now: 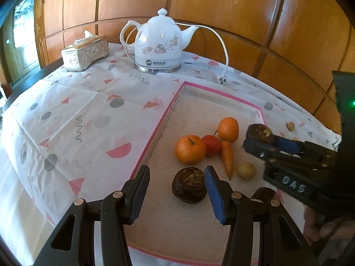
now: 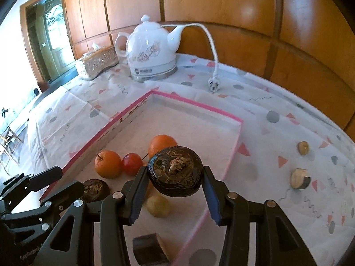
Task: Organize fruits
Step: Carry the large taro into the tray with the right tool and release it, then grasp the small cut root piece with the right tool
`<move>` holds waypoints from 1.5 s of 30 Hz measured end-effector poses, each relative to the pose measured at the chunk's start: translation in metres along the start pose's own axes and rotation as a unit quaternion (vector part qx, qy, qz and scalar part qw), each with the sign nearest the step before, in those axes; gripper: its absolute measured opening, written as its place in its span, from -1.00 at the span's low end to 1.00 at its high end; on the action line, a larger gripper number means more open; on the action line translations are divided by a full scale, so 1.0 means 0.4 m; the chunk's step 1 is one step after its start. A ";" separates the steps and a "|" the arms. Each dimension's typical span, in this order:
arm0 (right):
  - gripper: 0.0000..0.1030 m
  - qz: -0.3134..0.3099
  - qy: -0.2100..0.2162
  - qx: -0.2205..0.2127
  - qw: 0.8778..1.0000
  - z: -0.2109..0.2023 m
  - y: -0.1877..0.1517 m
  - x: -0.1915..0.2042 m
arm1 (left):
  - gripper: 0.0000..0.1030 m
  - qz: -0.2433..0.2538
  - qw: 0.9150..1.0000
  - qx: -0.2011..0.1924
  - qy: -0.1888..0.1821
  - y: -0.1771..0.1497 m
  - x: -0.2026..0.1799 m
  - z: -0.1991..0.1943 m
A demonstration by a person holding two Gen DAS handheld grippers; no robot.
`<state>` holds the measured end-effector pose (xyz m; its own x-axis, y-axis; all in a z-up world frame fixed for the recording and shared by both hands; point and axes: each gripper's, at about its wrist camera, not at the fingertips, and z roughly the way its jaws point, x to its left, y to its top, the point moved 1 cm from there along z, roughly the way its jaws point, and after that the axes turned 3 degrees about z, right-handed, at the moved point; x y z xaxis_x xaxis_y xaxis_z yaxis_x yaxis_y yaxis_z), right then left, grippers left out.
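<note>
A shallow pink-rimmed tray holds two oranges, a red fruit, a small carrot and a yellowish fruit. A dark round dried fruit lies in the tray just under my left gripper, which is open; its pads do not touch the fruit. My right gripper is shut on a second dark round fruit, held above the tray's right half. The left wrist view shows the right gripper coming in from the right with that fruit.
A white kettle with its cord and plug and a silver tissue box stand at the back. Two cut pieces lie on the patterned cloth right of the tray. A dark block sits in the tray's near corner.
</note>
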<state>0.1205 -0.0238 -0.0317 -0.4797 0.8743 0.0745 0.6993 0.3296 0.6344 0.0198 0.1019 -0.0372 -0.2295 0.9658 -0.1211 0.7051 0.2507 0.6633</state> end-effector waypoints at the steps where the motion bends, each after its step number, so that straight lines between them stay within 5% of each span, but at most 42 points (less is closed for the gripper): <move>1: -0.05 -0.001 0.001 0.006 1.000 0.010 -0.002 0.004 | 0.01 0.000 1.000 0.000 0.000 0.000 0.000 0.001; 15: 0.05 0.052 0.009 -0.033 0.998 -0.057 -0.021 -0.056 | 0.01 0.022 1.000 0.000 -0.007 0.010 -0.042 -0.002; 36: 0.05 0.194 -0.111 -0.023 0.974 -0.111 -0.172 -0.341 | 0.03 0.084 0.995 0.010 -0.048 -0.006 -0.166 0.000; 45: 0.05 0.228 -0.125 -0.022 0.965 -0.091 -0.166 -0.441 | 0.03 0.094 0.994 0.014 -0.062 -0.023 -0.188 0.005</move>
<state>0.1396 -0.2129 -0.0590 0.0196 0.9853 0.1699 0.7815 -0.1211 0.6120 0.0319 0.0273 -0.0355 -0.0085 0.9960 -0.0891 0.7459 0.0657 0.6628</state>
